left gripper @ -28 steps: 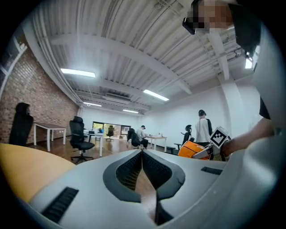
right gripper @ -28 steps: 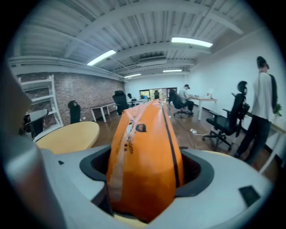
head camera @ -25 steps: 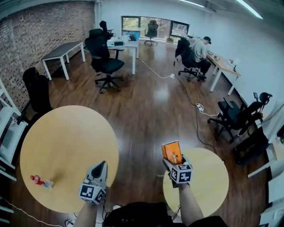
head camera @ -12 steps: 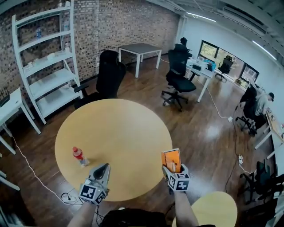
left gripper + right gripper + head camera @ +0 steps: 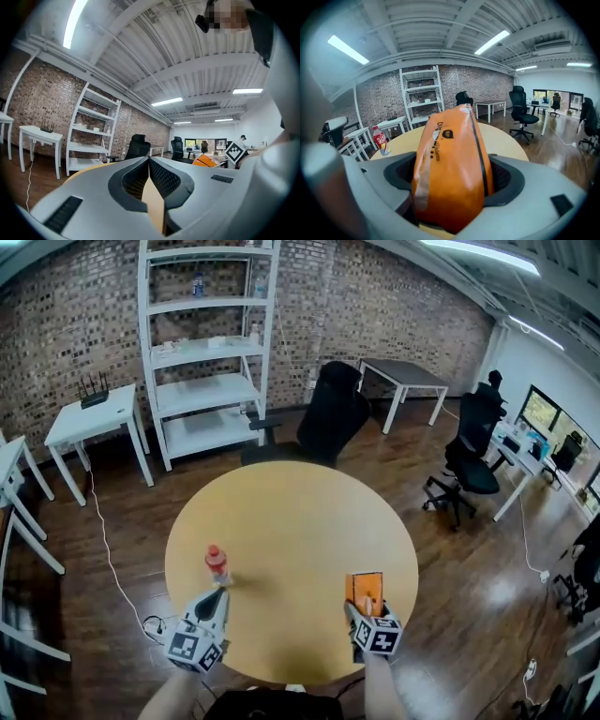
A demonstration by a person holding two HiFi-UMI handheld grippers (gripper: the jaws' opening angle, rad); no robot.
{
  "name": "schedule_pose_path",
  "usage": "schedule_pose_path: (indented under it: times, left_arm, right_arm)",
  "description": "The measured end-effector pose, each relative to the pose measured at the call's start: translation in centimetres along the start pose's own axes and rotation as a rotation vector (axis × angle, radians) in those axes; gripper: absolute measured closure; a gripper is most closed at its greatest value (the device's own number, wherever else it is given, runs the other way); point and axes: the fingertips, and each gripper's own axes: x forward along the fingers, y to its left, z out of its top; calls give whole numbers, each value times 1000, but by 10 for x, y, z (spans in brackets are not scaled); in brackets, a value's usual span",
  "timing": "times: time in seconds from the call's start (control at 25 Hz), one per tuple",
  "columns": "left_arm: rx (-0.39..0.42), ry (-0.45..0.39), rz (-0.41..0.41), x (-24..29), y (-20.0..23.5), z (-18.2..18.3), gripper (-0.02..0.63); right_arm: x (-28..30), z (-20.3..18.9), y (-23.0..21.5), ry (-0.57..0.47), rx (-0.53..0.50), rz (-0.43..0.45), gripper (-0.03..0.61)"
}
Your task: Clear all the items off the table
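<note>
A round wooden table (image 5: pixel 291 521) lies in front of me. On it stands a small bottle with a red label (image 5: pixel 217 563), also seen as the bottle (image 5: pixel 379 139) at the left of the right gripper view. My left gripper (image 5: pixel 218 596) is shut and empty, its tip just short of the bottle; in its own view the left gripper (image 5: pixel 149 164) has its jaws pressed together. My right gripper (image 5: pixel 366 604) is shut on an orange packet (image 5: pixel 365 585) above the table's near right part. The orange packet (image 5: pixel 452 159) stands upright between the jaws of the right gripper (image 5: pixel 452 180).
Behind the table stand a black office chair (image 5: pixel 330 418), a white shelf unit (image 5: pixel 202 343) against the brick wall and a white side table (image 5: pixel 94 418). A cable (image 5: pixel 108 559) runs over the floor at left. More office chairs (image 5: pixel 469 460) stand at right.
The head view swung round from the open office to the round table, which now sits centred. Both grippers came over its near edge; the bottle now stands at the left gripper's tip. The packet stays gripped.
</note>
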Motion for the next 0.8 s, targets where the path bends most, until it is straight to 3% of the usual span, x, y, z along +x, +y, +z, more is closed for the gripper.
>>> schedule_pose_path:
  times: [0.12, 0.36, 0.48, 0.6, 0.8]
  left_arm:
    - [-16, -4, 31, 9, -5, 0, 609]
    - [-33, 47, 116, 8, -10, -34, 611]
    - [-91, 62, 175, 12, -7, -50, 611]
    - [-109, 111, 175, 15, -20, -70, 610]
    - [-113, 178, 195, 14, -23, -92, 611]
  right_arm:
    - [22, 8, -11, 33, -13, 33, 164]
    - [62, -19, -30, 142, -19, 93, 164]
    - [80, -31, -34, 191, 19, 127, 163]
    - [92, -52, -43, 255, 68, 127, 161]
    - [117, -89, -45, 362, 46, 124, 161]
